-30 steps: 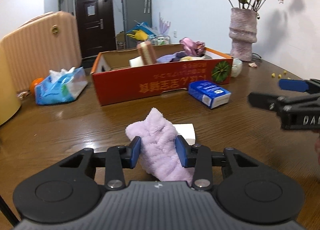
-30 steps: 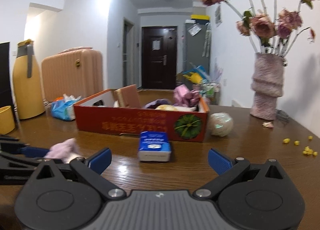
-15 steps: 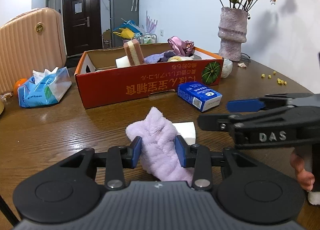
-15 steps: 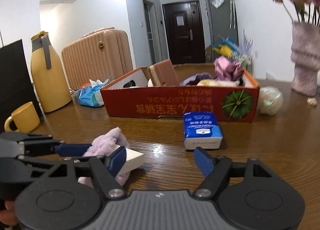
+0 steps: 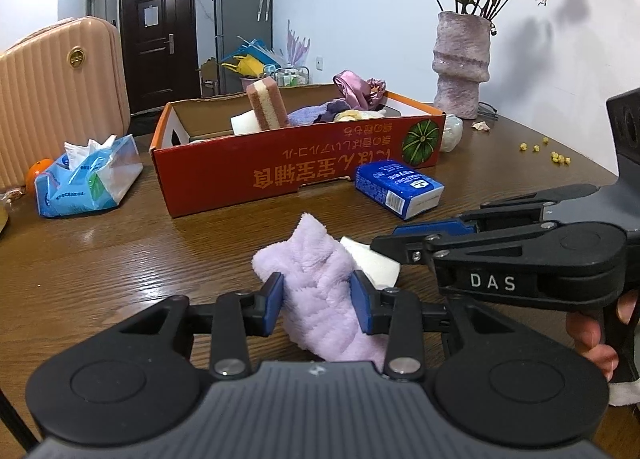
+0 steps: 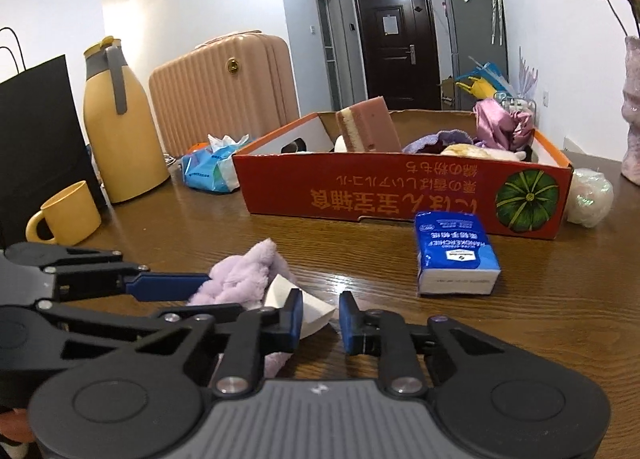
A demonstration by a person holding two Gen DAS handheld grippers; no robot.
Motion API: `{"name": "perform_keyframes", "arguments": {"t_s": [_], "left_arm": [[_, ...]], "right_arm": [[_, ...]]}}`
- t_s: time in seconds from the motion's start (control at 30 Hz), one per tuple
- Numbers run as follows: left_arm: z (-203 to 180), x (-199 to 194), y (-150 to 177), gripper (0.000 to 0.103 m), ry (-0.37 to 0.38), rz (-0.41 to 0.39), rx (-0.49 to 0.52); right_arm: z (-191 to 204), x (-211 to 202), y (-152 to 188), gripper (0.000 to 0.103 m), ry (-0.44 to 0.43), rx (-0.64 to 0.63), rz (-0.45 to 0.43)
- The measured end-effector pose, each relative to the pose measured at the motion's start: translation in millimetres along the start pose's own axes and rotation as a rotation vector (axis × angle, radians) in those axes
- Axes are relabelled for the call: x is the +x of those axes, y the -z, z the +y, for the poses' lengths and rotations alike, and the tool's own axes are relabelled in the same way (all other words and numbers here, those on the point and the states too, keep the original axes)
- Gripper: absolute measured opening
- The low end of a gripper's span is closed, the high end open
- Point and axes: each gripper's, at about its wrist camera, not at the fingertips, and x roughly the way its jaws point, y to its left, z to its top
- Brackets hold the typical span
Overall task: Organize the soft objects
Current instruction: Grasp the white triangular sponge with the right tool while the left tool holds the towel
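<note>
A lilac fluffy cloth (image 5: 316,259) lies on the wooden table, and my left gripper (image 5: 318,299) is shut on its near end. A white sponge piece (image 5: 376,263) lies against the cloth's right side. My right gripper (image 6: 320,317) comes in from the right, and its jaws are closing on a corner of that white sponge (image 6: 314,305), which sits between the pads. Its fingers meet the sponge in the left wrist view too. The red cardboard box (image 5: 280,175) behind holds a pink sponge (image 5: 266,105), a pink satin cloth (image 5: 352,87) and other soft pieces.
A blue tissue packet (image 6: 456,251) lies in front of the box. A blue-and-white wipes bag (image 5: 86,175) is left of it. A yellow mug (image 6: 68,213) and yellow jug (image 6: 120,127) stand far left, a vase (image 5: 460,63) back right, and a white ball (image 6: 590,197) by the box.
My right gripper moved in from the right to the cloth, and its jaws went from wide apart to narrow around the white sponge. The left gripper kept hold of the cloth.
</note>
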Motion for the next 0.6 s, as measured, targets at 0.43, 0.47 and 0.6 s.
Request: {"name": "perform_keyframes", "arguments": {"t_s": [0.43,0.47,0.6], "left_arm": [[20.7,-11.5,5.8,0.037,-0.096,0.007,0.004],[24.4,-12.2,6.3,0.037,-0.101,0.007,-0.002],[38.9,-15.4,8.0,0.037,-0.127,0.008,-0.021]], "right_arm": [[-4.0,-13.9,-1.8,0.051,0.031,0.006,-0.076],[-2.4,-14.4,-1.5,0.055,0.023,-0.002,-0.078],[6.9,-11.6,-0.5,0.063,0.003,-0.040,-0.063]]}}
